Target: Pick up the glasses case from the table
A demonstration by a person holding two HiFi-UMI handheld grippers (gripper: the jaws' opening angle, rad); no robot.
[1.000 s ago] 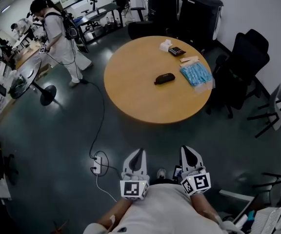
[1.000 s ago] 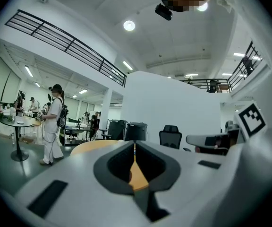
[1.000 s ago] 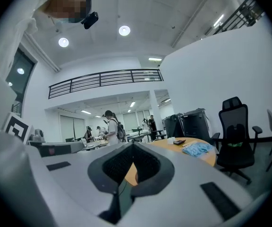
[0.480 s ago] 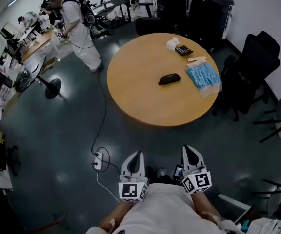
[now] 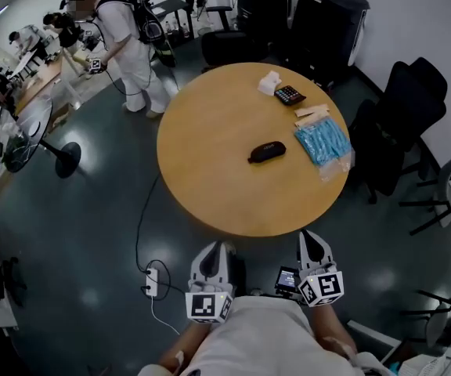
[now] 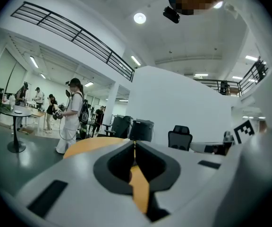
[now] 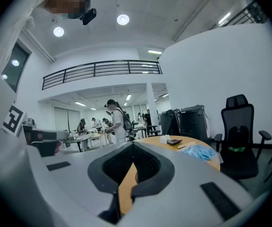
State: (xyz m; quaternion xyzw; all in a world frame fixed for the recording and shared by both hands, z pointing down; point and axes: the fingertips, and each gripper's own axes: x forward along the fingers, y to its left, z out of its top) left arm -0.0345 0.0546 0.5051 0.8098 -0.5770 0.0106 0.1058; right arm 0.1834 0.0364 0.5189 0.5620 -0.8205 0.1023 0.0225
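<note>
Glasses case (image 5: 266, 152) on table (image 5: 202, 186) | blue packet (image 5: 322, 141), calculator (image 5: 290, 95) nearby | left tool (image 5: 214, 247), right tool (image 5: 307, 235) closed, empty, at near rim

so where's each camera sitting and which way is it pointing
Head view: on the person's head, looking steeply down at the round table and glasses case; own torso, left tool and right tool show.
Left gripper view: on the left tool, facing level over its shut jaws toward the table edge; own head camera above.
Right gripper view: on the right tool, also toward the table; shut jaws, head camera above.
Shared: both gripper views catch the table and the bystander in white.
</note>
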